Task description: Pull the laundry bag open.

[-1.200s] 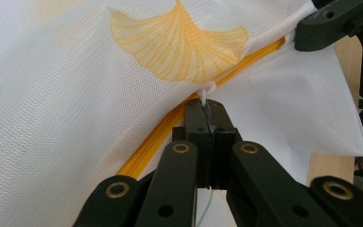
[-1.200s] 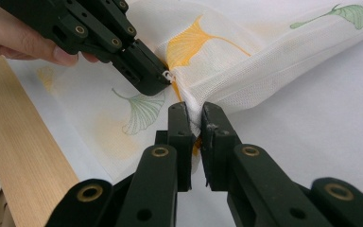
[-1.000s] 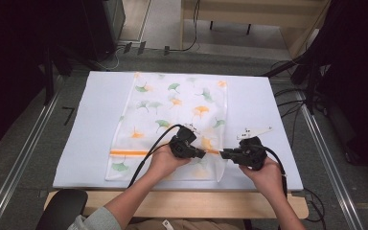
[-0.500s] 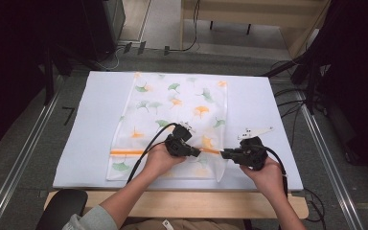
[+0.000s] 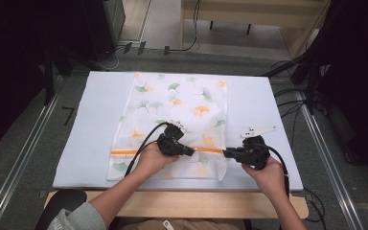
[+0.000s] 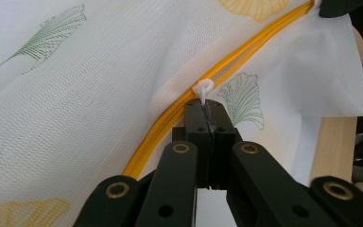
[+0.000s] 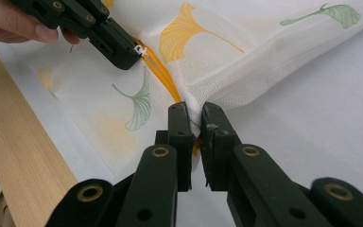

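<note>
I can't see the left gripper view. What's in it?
The left gripper is shut on a small white zipper pull on an orange zipper. The zipper runs across a white mesh bag printed with leaves.

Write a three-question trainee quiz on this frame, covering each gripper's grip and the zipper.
1. True or false: the left gripper is shut on the white zipper pull.
2. What does the right gripper pinch? A) the table edge B) the bag's end at the orange zipper C) a cable
3. Fill in: between pull and right gripper, the zipper's two rows lie ____.

Key: 1 true. 2 B. 3 apart, so that stretch is open.
</note>
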A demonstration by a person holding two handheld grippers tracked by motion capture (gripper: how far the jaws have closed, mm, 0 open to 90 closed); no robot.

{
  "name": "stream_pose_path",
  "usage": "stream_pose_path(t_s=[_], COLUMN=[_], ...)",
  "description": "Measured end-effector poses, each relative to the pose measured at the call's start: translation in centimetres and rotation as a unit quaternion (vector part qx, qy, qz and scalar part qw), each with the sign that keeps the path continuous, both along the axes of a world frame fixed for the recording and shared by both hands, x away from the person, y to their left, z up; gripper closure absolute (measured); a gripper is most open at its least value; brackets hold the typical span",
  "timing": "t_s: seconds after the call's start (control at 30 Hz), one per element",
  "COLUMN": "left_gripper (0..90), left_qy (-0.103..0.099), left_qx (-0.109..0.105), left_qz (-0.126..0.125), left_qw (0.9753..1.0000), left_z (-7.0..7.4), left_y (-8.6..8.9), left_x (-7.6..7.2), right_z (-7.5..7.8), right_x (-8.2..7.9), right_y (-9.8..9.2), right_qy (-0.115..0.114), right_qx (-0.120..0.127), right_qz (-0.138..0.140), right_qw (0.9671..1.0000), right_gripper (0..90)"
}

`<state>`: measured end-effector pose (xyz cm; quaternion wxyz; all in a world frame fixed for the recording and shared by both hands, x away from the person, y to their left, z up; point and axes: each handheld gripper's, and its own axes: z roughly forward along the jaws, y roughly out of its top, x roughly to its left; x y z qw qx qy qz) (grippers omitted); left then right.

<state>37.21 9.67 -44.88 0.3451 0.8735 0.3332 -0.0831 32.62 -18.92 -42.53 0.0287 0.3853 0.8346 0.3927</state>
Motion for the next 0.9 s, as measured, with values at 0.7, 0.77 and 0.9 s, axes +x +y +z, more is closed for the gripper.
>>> stream_pose_path(t_s=[0.7,0.77,0.9], left_gripper=[90.0,90.0,90.0], left_qy=[0.010,0.013,0.015], left_qx=[-0.003,-0.003,0.003], left_qz=[-0.004,-0.003,0.009], left_qw=[0.9999,0.9999,0.9998], left_z=[0.1,0.1,0.0], left_y=[0.4,0.5,1.2], left_x=[0.0,0.0,0.2], right_z=[-0.3,-0.3,-0.3], right_x=[0.1,0.1,0.1], right_y=[0.2,0.2,0.3], right_qy=[0.013,0.011,0.013], right_qx=[0.001,0.001,-0.001], right_qz=[0.001,0.002,0.004], right_qw=[0.9999,0.9999,0.9999], right_gripper=[85.2,85.2,85.2])
